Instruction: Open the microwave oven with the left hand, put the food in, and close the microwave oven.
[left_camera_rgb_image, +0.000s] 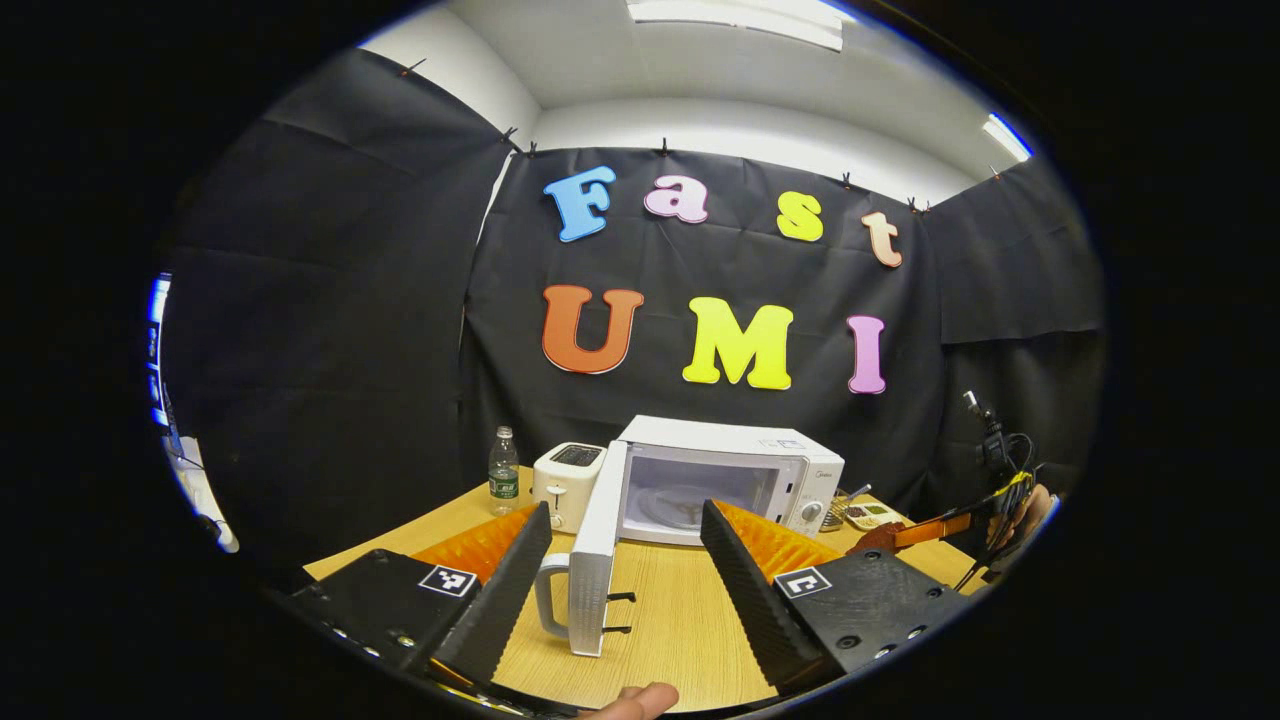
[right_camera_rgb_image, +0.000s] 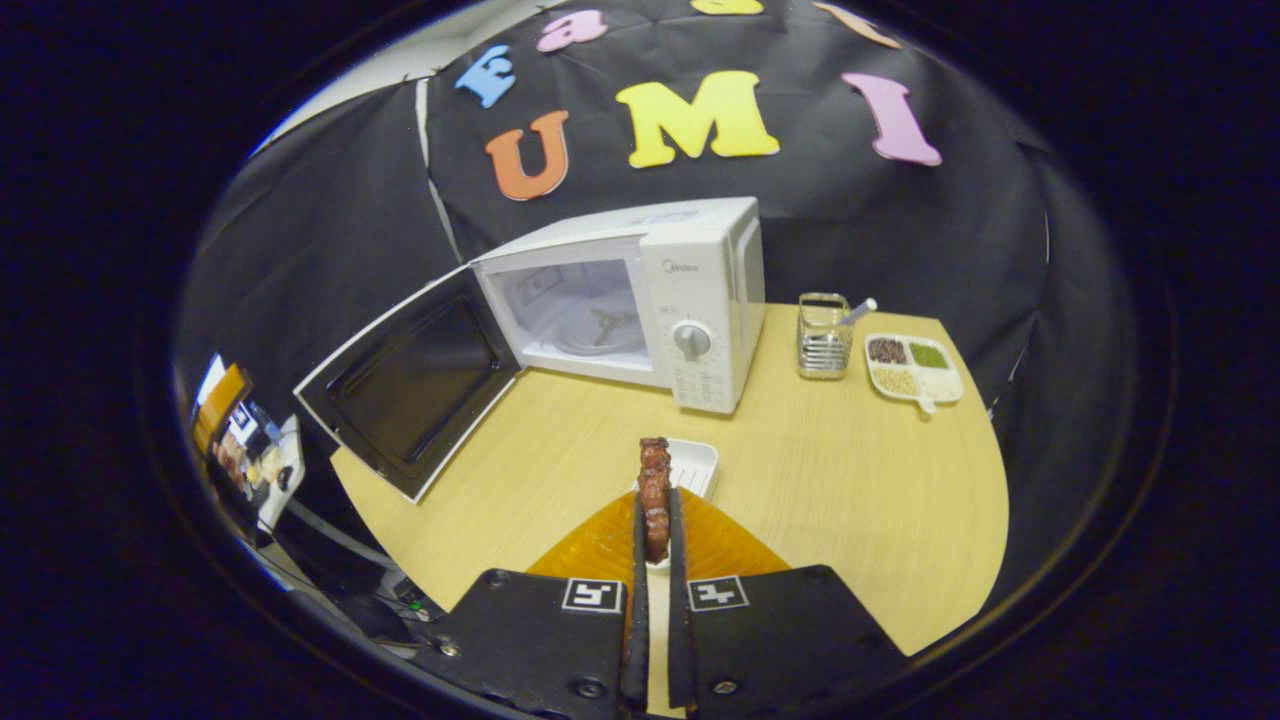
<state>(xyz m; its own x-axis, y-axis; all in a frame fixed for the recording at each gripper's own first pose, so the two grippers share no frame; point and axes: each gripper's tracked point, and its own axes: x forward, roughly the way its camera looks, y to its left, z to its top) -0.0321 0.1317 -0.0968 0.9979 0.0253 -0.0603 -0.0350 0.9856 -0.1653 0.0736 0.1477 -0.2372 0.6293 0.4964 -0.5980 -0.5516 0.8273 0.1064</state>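
- Nearest in the right gripper view, the right gripper (right_camera_rgb_image: 655, 545) is clenched on the food (right_camera_rgb_image: 655, 490) — a dark brown skewer-like piece that stands up between its two fingers, both pressing on it.
- Just beyond the food lies a small white tray (right_camera_rgb_image: 697, 465) on the wooden table (right_camera_rgb_image: 850, 500); the food looks lifted off it, though the gap is hard to judge.
- In the left gripper view, the left gripper (left_camera_rgb_image: 625, 560) is released, its fingers spread wide with nothing between them; the microwave door (left_camera_rgb_image: 595, 540) with its handle (left_camera_rgb_image: 548, 595) stands edge-on in the gap, touching neither finger.
- A fingertip (left_camera_rgb_image: 635, 700) of the person shows at the bottom edge of that view.
- Step in hand, as I judge it: opening is done and the food is being carried in. The door is swung fully out to the left of the microwave oven (right_camera_rgb_image: 640, 300), and the cavity with its glass turntable (right_camera_rgb_image: 590, 340) is exposed.
- The next move calls for taking the food forward and left, past the door's edge, into the cavity — low enough to clear the top of the opening — then letting go on the turntable.
- The oven sits well apart from the right gripper, up and left of it.
- Farther off: a utensil rack (right_camera_rgb_image: 825, 335) and a divided dish (right_camera_rgb_image: 910, 365) to the oven's right; a toaster (left_camera_rgb_image: 568, 480) and a water bottle (left_camera_rgb_image: 503, 470) on its other side.
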